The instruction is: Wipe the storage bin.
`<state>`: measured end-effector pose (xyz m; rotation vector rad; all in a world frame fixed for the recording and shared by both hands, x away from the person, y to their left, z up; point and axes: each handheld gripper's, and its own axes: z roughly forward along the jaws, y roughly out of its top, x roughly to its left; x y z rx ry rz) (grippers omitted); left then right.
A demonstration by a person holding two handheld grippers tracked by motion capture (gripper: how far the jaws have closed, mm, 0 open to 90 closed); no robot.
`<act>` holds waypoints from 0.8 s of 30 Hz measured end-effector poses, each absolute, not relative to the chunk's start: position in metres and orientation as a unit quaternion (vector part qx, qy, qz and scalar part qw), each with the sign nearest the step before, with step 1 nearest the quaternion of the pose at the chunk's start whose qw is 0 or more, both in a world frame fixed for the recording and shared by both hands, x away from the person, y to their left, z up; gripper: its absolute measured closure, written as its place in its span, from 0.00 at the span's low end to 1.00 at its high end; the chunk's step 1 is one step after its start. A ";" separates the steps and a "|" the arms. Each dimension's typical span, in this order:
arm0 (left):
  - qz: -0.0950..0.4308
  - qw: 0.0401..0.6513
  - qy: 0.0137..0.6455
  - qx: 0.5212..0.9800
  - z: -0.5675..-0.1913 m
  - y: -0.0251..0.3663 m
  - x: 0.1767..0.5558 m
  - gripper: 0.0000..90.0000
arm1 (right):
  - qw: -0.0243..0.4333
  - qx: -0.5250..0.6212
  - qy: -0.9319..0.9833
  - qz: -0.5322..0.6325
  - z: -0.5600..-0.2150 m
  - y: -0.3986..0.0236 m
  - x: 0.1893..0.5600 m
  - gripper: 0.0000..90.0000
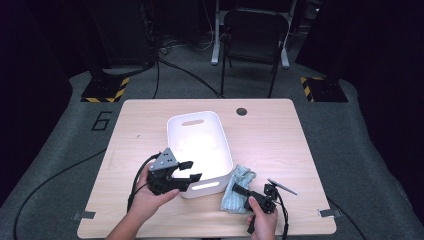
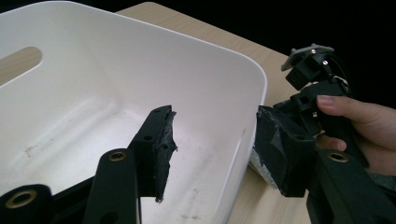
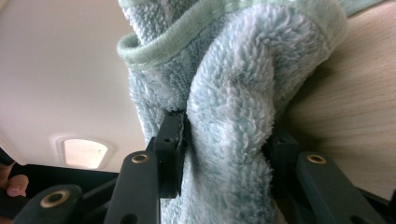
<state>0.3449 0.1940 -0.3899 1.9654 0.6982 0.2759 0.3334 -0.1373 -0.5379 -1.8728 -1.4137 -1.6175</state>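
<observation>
High view: the person's left gripper point(image 1: 186, 170) is hovering at the white tub's point(image 1: 175, 125) seven-o'clock corner, its jaws standing apart with one reaching over the rim and nothing between them; the left gripper view is showing one jaw inside the tub point(image 2: 252, 74) and the other outside its wall, neither touching it. At five o'clock from the tub, just beside its near wall, a pale blue-green terry cloth point(image 1: 239, 187) is lying bunched on the wooden table point(image 1: 280, 135), and the right gripper point(image 1: 239, 191) is pinching it; the right gripper view is showing both pads pressing into a fold of the cloth point(image 3: 233, 116), with the tub's handle slot point(image 3: 84, 153) at eight o'clock. On the grey floor at ten o'clock from the table, a painted numeral "6" point(image 1: 102, 120) is reading clearly. A dark folding chair point(image 1: 255, 30) is standing at twelve o'clock.
</observation>
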 end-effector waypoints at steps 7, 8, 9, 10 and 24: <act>0.123 0.488 0.314 0.805 -0.392 0.204 0.352 0.49 | 0.150 -0.655 -0.483 -0.562 -0.534 -0.143 0.333 0.64; 0.124 0.487 0.315 0.805 -0.392 0.205 0.352 0.49 | 0.147 -0.650 -0.481 -0.570 -0.534 -0.144 0.333 0.64; 0.127 0.486 0.314 0.806 -0.392 0.206 0.353 0.48 | 0.156 -0.653 -0.472 -0.572 -0.533 -0.145 0.333 0.65; 0.129 0.485 0.316 0.805 -0.391 0.207 0.353 0.48 | 0.148 -0.651 -0.474 -0.574 -0.533 -0.147 0.333 0.65; 0.144 0.490 0.333 0.793 -0.389 0.223 0.359 0.47 | 0.141 -0.661 -0.440 -0.591 -0.522 -0.172 0.335 0.68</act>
